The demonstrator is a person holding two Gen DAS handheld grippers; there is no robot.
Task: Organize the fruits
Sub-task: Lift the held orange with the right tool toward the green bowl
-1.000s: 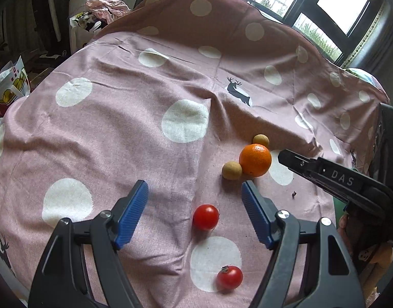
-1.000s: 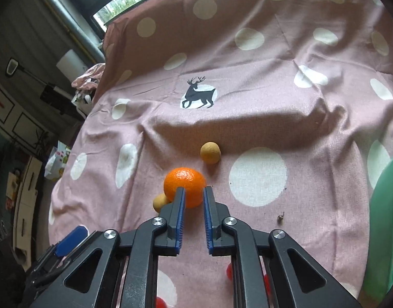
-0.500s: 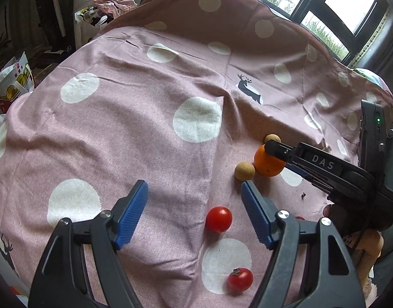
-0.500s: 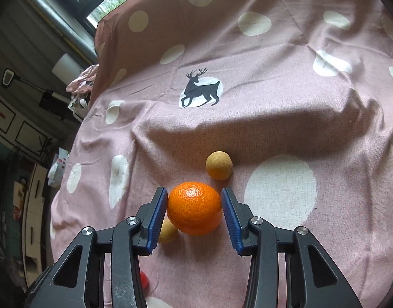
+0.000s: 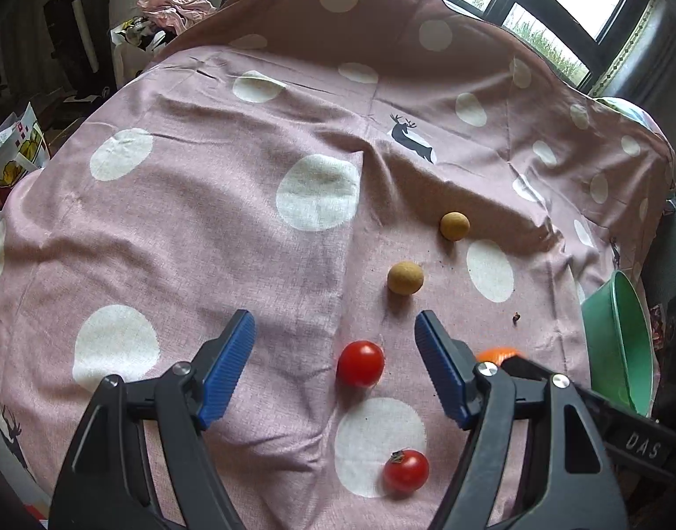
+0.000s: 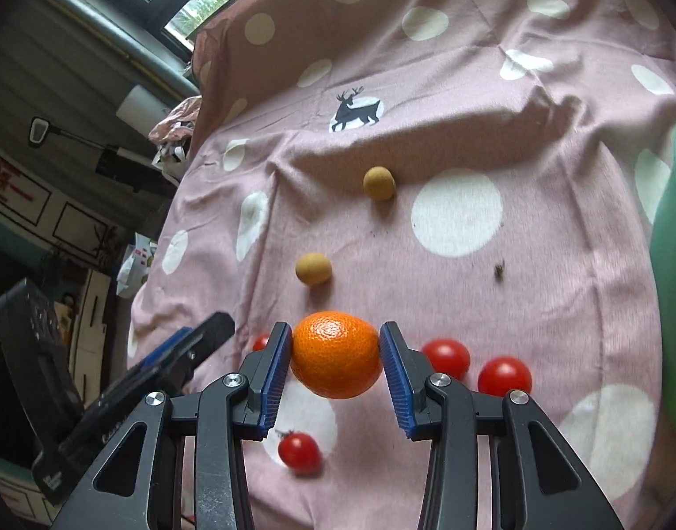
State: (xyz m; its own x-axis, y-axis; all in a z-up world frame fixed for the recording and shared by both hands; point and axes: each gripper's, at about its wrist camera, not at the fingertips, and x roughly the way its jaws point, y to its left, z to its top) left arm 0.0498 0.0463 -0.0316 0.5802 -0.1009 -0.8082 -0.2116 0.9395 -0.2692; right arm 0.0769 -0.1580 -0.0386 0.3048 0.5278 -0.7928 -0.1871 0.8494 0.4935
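Note:
My right gripper [image 6: 336, 329] is shut on the orange [image 6: 336, 353], both blue pads pressing its sides, and holds it just above the pink dotted cloth [image 6: 537, 300]. In the left wrist view only a sliver of the orange [image 5: 497, 352] shows behind my right finger. Two small brown round fruits [image 6: 379, 182] [image 6: 313, 268] lie farther out on the cloth. Several cherry tomatoes [image 6: 446, 357] lie under and around the orange. My left gripper [image 5: 333, 318] stands open, with one cherry tomato [image 5: 360, 363] on the cloth between its fingers, untouched; another tomato [image 5: 406, 470] lies nearer.
A green bowl [image 5: 620, 344] stands at the cloth's right edge, also at the right border of the right wrist view [image 6: 674, 221]. A dark crumb [image 6: 498, 270] lies near it. Bags and clutter [image 5: 15, 154] sit on the floor to the left.
The right gripper opened, closed on the orange and drew it back from beside the two brown fruits toward the tomatoes. The left gripper stayed open and nearly still.

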